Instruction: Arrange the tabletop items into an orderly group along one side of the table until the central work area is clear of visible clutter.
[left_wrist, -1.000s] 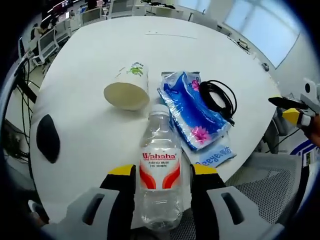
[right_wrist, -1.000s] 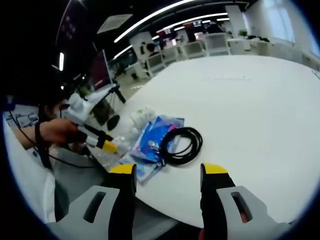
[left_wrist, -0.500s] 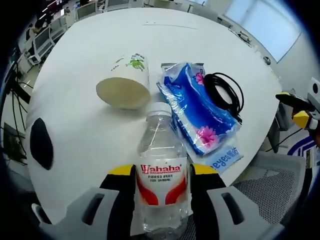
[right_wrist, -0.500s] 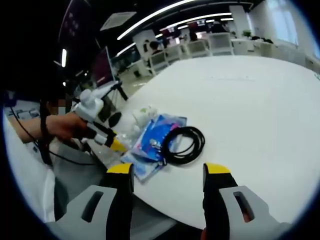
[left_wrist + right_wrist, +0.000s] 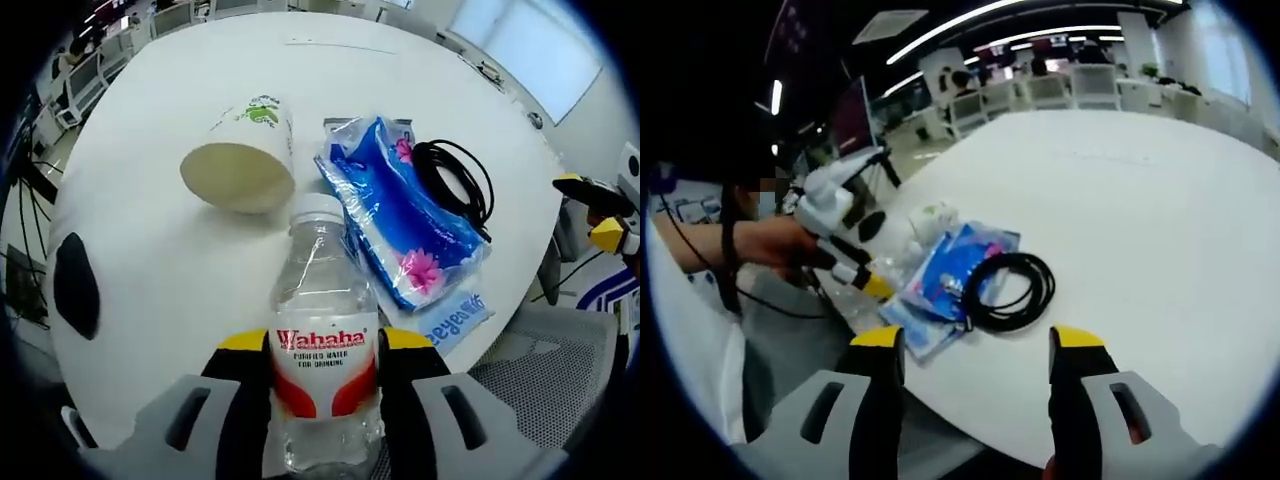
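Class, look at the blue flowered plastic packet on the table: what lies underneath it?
A light blue printed packet sticks out from under the blue flowered packet at the table's near edge. How far it runs beneath is covered.

Bottle: my left gripper (image 5: 322, 350) has the water bottle (image 5: 322, 330) between its jaws, at the near edge of the table (image 5: 180, 120), cap pointing far.
Cup: I see the paper cup (image 5: 243, 155) lying on its side just beyond the cap, a little left, mouth toward me.
Packet: the tissue packet (image 5: 400, 220) lies right of the bottle and cup, its near end on a flat sachet (image 5: 455, 312) at the table edge.
Cable: the coiled cable (image 5: 455, 185) sits just right of the packet, touching it.
Mouse: a mouse (image 5: 75, 285) lies well left, near the table's left edge.
Right gripper: my right gripper (image 5: 975, 345) is off the table's right side, near the cable (image 5: 1012, 290), jaws apart.
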`<state>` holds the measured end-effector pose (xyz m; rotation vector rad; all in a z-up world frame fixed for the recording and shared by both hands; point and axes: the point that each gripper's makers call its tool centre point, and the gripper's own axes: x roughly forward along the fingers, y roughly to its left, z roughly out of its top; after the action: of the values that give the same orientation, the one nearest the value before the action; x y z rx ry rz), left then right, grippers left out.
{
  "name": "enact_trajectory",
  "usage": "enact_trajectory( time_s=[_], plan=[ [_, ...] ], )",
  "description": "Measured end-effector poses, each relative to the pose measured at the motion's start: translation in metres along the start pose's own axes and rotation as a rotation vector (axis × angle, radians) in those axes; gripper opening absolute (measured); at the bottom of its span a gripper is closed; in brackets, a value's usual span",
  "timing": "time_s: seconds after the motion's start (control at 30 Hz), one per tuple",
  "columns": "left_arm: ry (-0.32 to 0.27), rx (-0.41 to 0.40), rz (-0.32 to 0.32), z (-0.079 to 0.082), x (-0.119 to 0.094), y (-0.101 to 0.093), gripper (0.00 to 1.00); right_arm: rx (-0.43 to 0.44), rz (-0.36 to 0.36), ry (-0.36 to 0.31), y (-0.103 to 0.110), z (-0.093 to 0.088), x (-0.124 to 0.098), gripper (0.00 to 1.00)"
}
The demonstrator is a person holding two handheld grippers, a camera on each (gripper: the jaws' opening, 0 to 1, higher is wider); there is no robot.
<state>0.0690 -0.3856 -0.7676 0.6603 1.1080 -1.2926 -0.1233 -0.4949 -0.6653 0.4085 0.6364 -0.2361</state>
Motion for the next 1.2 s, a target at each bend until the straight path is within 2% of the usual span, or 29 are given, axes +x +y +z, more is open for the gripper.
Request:
enact_trajectory(
  time_s=[0.47,0.67,0.93,1.2],
  plan=[
    [-0.036,-0.041,0.001,-0.011,-0.016,-0.002,0.39,0.009,0.003,-0.004,-0.003,0.002,0.003,0.56],
    [-0.075,-0.059,0.006,-0.012,-0.025,-0.001,0.39,0.015,0.011,-0.005,0.001,0.0,0.006,0.55],
    [-0.123,-0.071,0.025,-0.001,-0.039,0.003,0.39,0.016,0.015,0.001,0.003,-0.004,0.005,0.55],
    [-0.131,-0.062,0.042,-0.004,-0.04,0.006,0.39,0.026,0.013,-0.02,0.001,-0.001,0.005,0.55]
  ],
)
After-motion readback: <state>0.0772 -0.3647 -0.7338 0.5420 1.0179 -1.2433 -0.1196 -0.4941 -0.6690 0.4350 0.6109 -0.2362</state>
